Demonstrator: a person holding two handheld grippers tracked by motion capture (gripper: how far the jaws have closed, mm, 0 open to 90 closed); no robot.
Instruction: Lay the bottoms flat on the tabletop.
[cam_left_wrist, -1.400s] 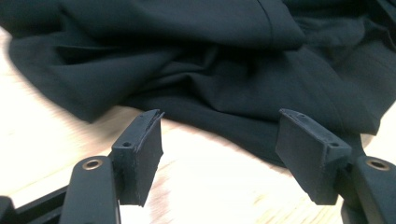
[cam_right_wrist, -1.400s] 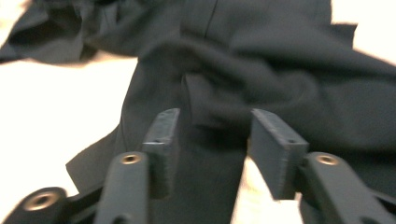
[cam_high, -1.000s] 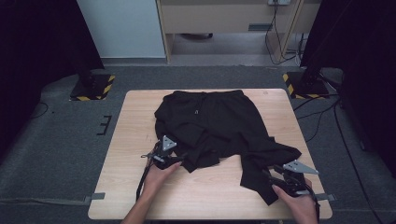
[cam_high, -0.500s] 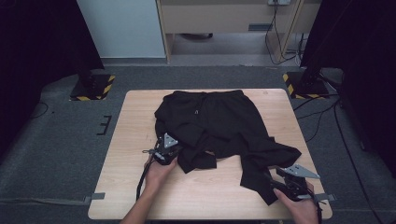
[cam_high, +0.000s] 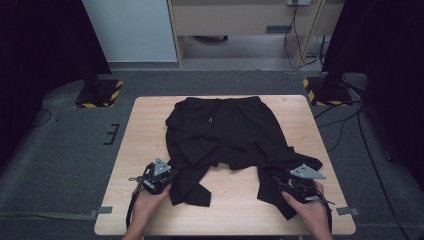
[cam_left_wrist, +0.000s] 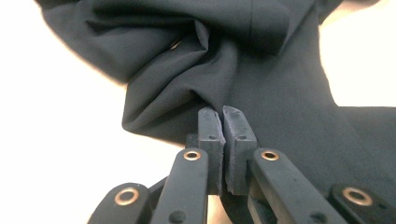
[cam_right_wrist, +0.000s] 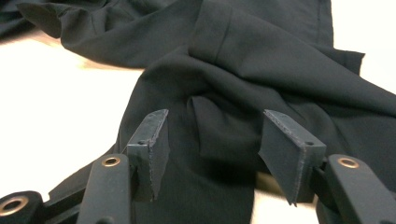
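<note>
Black trousers (cam_high: 225, 130) lie crumpled on the wooden table (cam_high: 145, 125), waistband at the far side and legs toward me. My left gripper (cam_high: 171, 174) is at the left leg's edge. In the left gripper view its jaws (cam_left_wrist: 223, 119) are shut, pinching a gathered fold of the black cloth (cam_left_wrist: 219, 70). My right gripper (cam_high: 281, 181) sits over the right leg near the table's front right. In the right gripper view it (cam_right_wrist: 212, 126) stands open, and a raised fold of cloth (cam_right_wrist: 219, 121) lies between the pads without touching them.
Bare tabletop (cam_high: 235, 200) lies between the two legs at the front and along the left side. Cables trail from both grippers over the front edge. Dark floor surrounds the table, with striped stand bases (cam_high: 100, 92) at the far corners.
My left gripper has moved toward the near left of the table, drawing the left leg's cloth with it. The right gripper has shifted slightly inward over the right leg.
</note>
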